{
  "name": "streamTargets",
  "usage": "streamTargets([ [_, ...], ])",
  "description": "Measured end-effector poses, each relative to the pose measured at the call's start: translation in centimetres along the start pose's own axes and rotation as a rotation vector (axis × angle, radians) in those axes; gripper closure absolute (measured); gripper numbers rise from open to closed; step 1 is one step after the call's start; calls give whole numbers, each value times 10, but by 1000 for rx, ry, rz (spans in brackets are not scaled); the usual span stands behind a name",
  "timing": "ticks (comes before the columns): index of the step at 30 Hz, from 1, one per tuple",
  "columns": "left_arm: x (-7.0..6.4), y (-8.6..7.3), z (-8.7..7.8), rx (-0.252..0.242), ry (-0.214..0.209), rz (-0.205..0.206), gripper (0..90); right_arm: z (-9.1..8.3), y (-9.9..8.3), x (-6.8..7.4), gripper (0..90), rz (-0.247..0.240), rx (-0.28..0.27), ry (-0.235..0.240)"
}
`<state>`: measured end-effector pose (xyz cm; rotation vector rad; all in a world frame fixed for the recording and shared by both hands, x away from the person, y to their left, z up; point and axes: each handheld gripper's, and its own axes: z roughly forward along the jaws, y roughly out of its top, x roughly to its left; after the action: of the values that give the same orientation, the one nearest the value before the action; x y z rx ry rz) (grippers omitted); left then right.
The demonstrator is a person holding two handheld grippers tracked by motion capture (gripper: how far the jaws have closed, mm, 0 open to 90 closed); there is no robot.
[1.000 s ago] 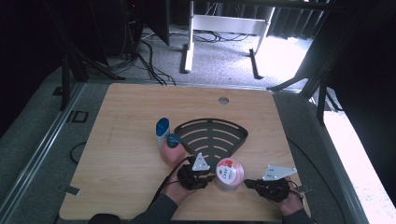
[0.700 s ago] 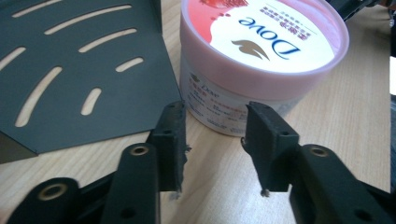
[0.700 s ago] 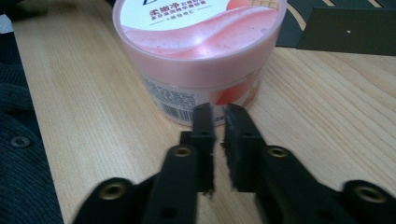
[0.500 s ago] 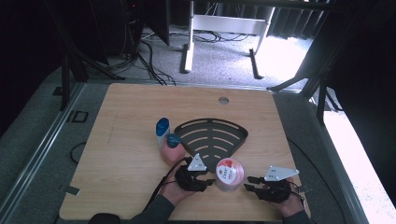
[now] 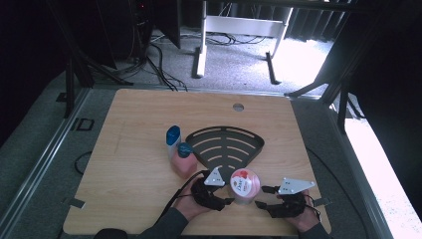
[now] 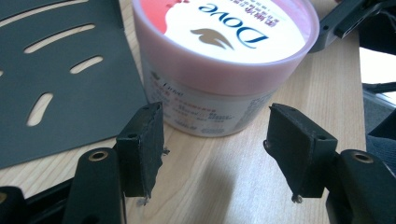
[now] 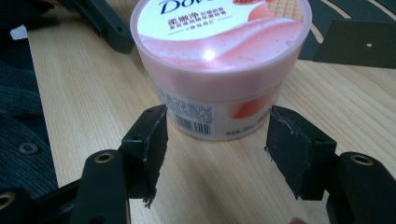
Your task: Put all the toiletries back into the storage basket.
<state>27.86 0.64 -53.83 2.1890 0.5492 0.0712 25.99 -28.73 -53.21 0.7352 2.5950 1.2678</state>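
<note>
A pink Dove jar (image 5: 245, 184) with a white and red lid stands on the wooden table (image 5: 129, 124), just in front of a black slotted fan-shaped tray (image 5: 226, 147). My left gripper (image 5: 228, 193) sits at the jar's left and my right gripper (image 5: 262, 196) at its right. Both point at the jar. In the left gripper view the jar (image 6: 224, 60) stands a little beyond the open left gripper (image 6: 215, 140). The right gripper view shows the jar (image 7: 219, 56) just ahead of the open right gripper (image 7: 217, 144). Neither touches the jar.
A blue-capped bottle (image 5: 172, 137) and a pink bottle with a teal cap (image 5: 184, 159) stand left of the tray. The tray's edge (image 6: 56, 70) lies close to the jar's left side. A dark sleeve (image 7: 18, 116) rests near the table's front edge.
The left gripper has slid slightly toward the near edge beside the jar. The jar and the right gripper are about where they were.
</note>
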Motion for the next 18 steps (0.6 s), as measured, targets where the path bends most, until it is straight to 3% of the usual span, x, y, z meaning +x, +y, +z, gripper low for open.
streamTargets([
  [10,-1,2,6,-7,-13,36,326,8,4,0,309,6,-4,18],
  [18,0,3,11,-16,6,54,301,14,6,0,288,-21,22,-16],
])
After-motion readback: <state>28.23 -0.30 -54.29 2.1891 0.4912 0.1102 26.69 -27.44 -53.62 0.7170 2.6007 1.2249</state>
